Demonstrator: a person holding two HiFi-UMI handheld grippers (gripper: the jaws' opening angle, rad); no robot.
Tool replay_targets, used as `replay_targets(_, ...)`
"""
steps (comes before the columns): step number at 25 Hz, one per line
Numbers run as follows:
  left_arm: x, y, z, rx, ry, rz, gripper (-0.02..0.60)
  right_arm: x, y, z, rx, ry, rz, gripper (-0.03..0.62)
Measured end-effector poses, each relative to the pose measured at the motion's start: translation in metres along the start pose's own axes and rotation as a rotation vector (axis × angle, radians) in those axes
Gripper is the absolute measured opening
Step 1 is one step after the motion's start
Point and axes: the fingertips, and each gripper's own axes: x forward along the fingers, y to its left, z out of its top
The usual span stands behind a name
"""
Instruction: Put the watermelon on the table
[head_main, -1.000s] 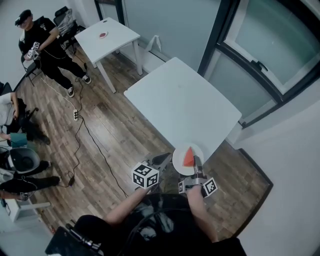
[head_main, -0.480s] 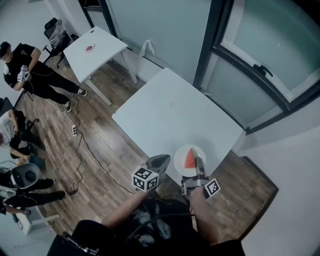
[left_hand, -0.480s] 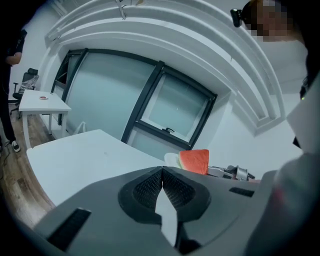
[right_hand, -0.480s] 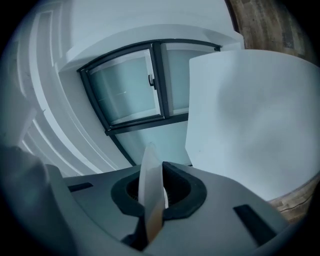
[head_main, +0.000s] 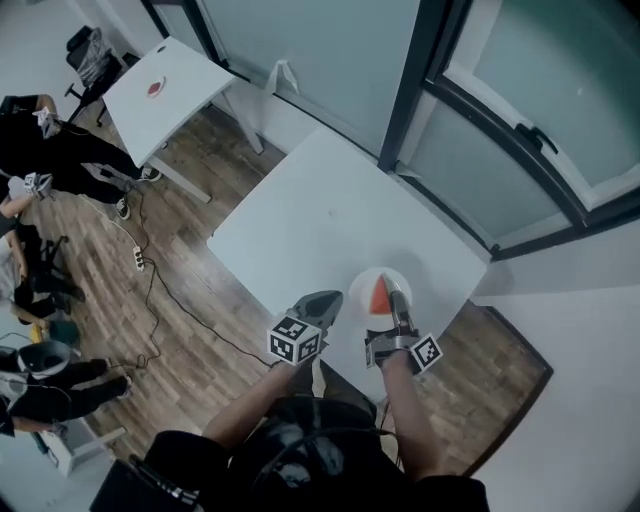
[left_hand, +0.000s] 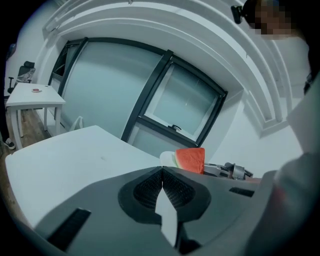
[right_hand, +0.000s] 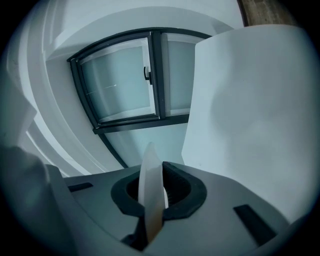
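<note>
Held level, right tongs (head_main: 396, 306) pinch the plate (head_main: 362, 288) rim above the table (head_main: 320, 215)

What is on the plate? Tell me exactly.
One red watermelon wedge lies on the plate, whose rim the right gripper clamps. Nothing else shows there. The wedge hides the plate surface beneath it.

In the right gripper view the edge-on plate (right_hand: 150, 182) seemingly hides the watermelon (head_main: 379, 296) entirely.
</note>
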Motion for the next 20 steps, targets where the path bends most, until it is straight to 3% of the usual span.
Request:
replay_targets(7, 0.072, 0.066, 0.050, 0.036, -0.030, -0.011, 0.006, 0.098, -0.029, 0.041, -0.094, -0.080, -0.002, 0.025)
replay_targets(12, 0.115, 0.104, 0.066, 0.029, 0.006, -0.036, 0.006, 0.173, -0.075, 0.061, -0.010, -0.107, -0.023, 0.025)
replay_targets(16, 0.128, 0.127, 0.077, 0.018, 0.006, -0.054, 0.006, 0.229, -0.103, 0.075, -0.082, -0.092, -0.109, 0.026)
replay_targets(20, 0.148, 0.155, 0.080, -0.030, 0.020, -0.035, 0.006, 0.270, -0.115, 0.096, -0.103, -0.148, -0.144, 0.026)
